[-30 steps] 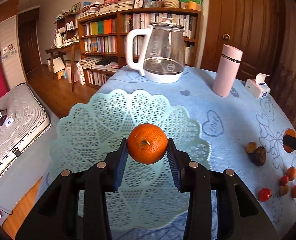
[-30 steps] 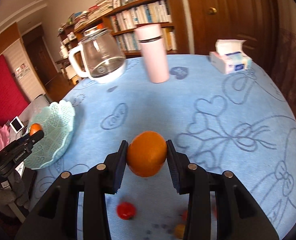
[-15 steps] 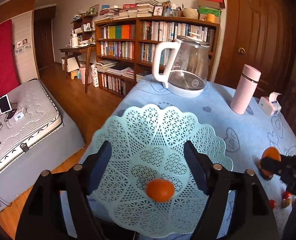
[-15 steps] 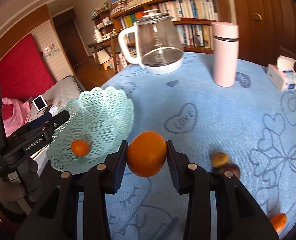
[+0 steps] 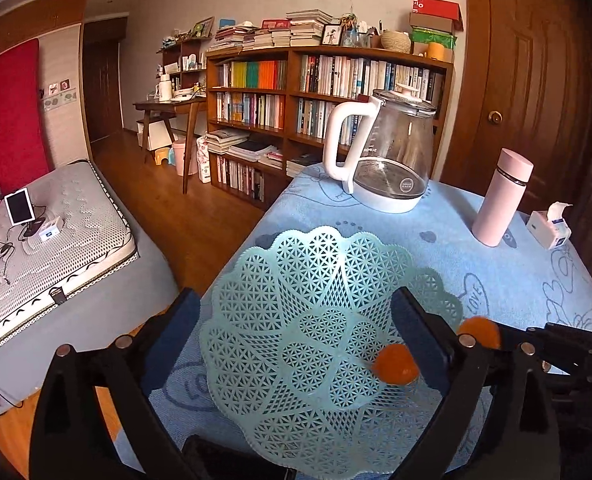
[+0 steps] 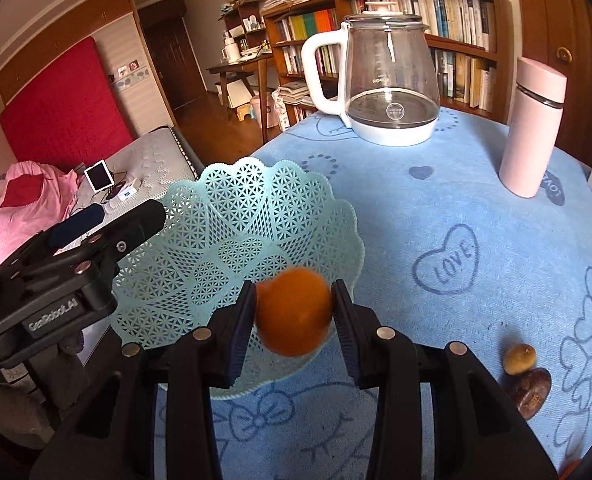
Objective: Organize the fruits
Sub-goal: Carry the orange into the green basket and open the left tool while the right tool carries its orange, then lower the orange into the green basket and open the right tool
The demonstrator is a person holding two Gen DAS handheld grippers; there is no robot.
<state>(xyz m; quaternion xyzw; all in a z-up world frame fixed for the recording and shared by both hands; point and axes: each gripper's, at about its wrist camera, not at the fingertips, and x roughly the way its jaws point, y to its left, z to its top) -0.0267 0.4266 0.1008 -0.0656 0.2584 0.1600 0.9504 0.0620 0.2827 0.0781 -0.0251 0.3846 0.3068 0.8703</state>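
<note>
The left wrist view looks down close over the pale turquoise lattice plastic basket (image 5: 296,320), facing the wooden bookshelf (image 5: 328,92). The right wrist view sits further right above the blue cloth-covered surface (image 6: 436,216), facing likewise. Both share basket (image 6: 255,240), glass kettle with white handle (image 5: 392,160) (image 6: 388,88) and bookshelf.

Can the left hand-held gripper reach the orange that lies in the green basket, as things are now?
Probably yes. The left hand-held gripper is open just over the basket, and the orange lies uncovered beside its right finger. The right hand-held gripper, holding another orange, crowds that side.
</note>
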